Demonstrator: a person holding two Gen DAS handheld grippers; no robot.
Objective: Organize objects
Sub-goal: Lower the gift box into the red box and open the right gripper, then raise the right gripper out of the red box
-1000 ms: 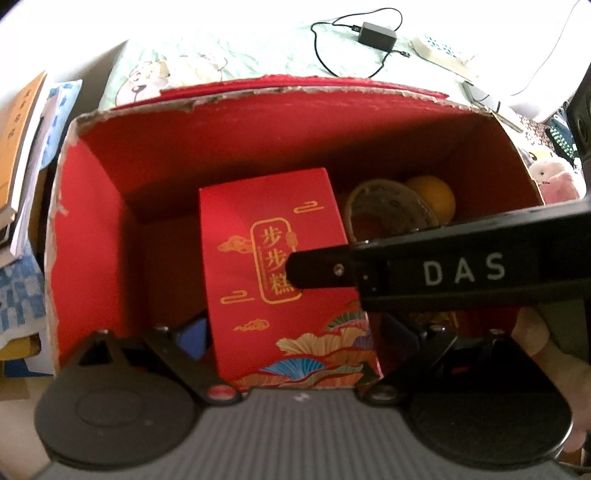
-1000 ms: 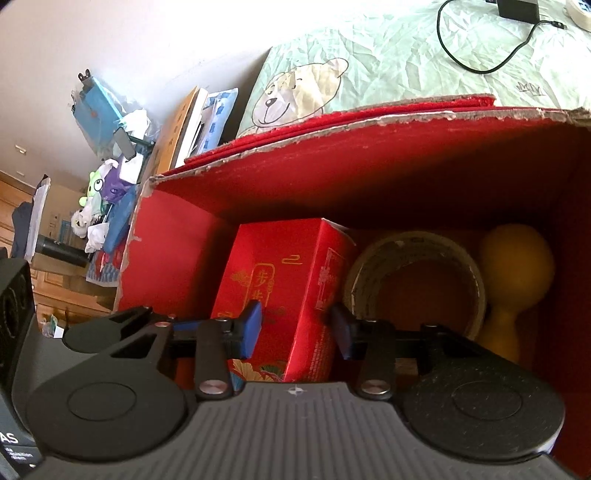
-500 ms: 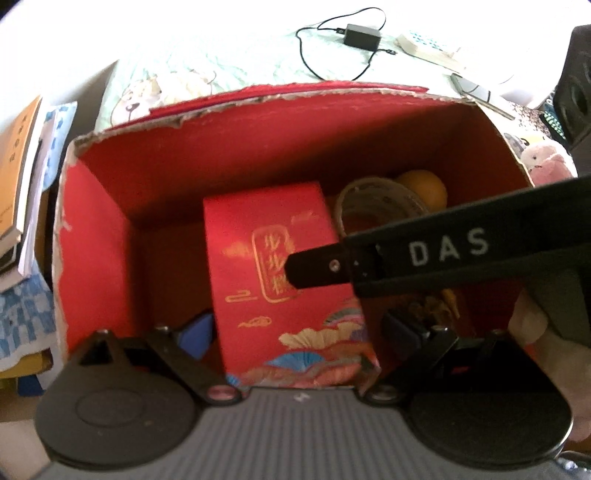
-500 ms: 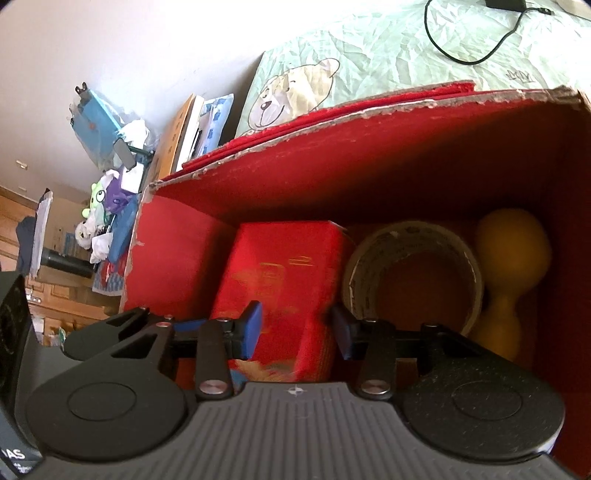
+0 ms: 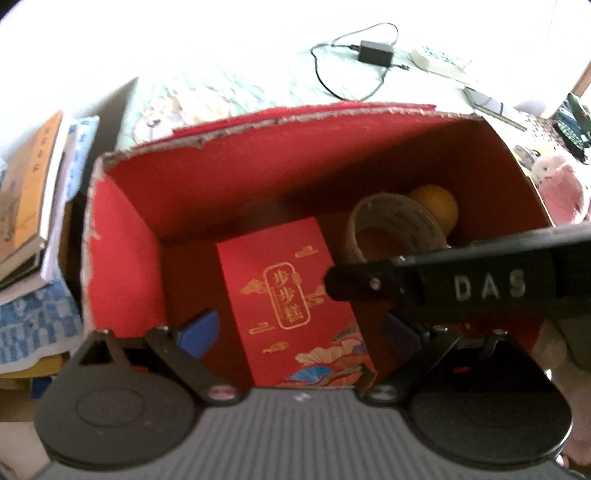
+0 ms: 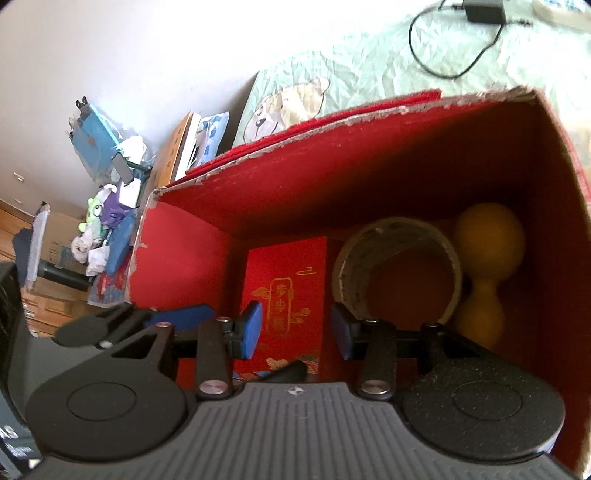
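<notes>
A red gift box with gold characters (image 5: 288,299) (image 6: 286,299) lies on the floor of a big open red carton (image 5: 229,188) (image 6: 295,184). A roll of clear tape (image 5: 391,225) (image 6: 395,266) and a yellow dumbbell-shaped toy (image 5: 436,206) (image 6: 487,273) sit to its right. My left gripper (image 5: 299,332) is open, its blue pads either side of the gift box and above it. My right gripper (image 6: 297,330) is open, its pads standing clear of the box's sides. The right gripper's black arm marked DAS (image 5: 461,280) crosses the left wrist view.
Books (image 5: 29,192) (image 6: 184,147) are stacked left of the carton. A green bedspread with a bear print (image 6: 288,103) lies behind it, with a black charger and cable (image 5: 373,51) (image 6: 480,11). A pink plush (image 5: 557,192) sits at right. Clutter and cardboard boxes (image 6: 96,206) stand at far left.
Both grippers have risen and pulled back from the gift box. The right gripper's pads, close around the box before, now stand apart from it, and the box lies flat in the carton.
</notes>
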